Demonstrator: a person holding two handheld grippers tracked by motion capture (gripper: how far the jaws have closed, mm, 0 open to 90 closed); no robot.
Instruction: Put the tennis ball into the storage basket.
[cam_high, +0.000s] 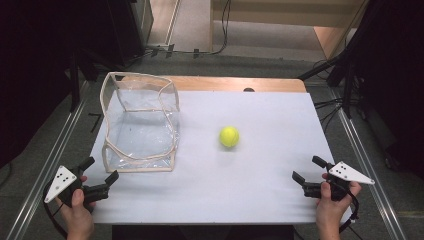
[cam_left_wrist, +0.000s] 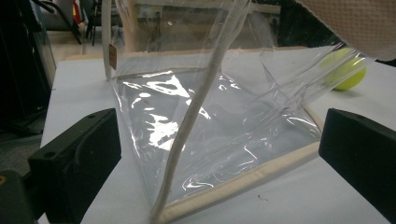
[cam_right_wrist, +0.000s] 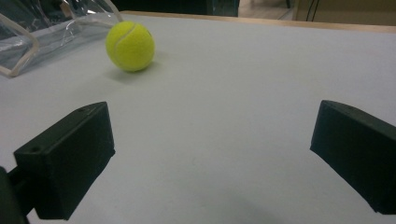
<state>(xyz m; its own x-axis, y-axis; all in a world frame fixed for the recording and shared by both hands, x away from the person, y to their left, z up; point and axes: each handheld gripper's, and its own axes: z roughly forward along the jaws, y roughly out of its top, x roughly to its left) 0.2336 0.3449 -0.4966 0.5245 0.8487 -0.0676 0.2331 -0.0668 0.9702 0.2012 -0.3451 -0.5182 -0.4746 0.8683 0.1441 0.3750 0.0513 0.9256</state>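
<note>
One ball (cam_high: 229, 136) lies on the bench (cam_high: 260, 190), yellow-green, and one clear bag (cam_high: 140, 122) with pale trim stands beside it. Two grippers are at the near edge: one left gripper (cam_high: 102, 172) and one right gripper (cam_high: 309, 168), each with two black jaws set wide apart. Two hands hold them, one left hand (cam_high: 77, 212) and one right hand (cam_high: 332, 202). One bench carries it all

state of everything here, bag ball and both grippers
clear bag: standing on the table, top open, nothing inside
tennis ball: loose on the table, outside the bag, untouched
left gripper: open, holding nothing, near the bag's front corner
right gripper: open, holding nothing, facing the ball
</note>
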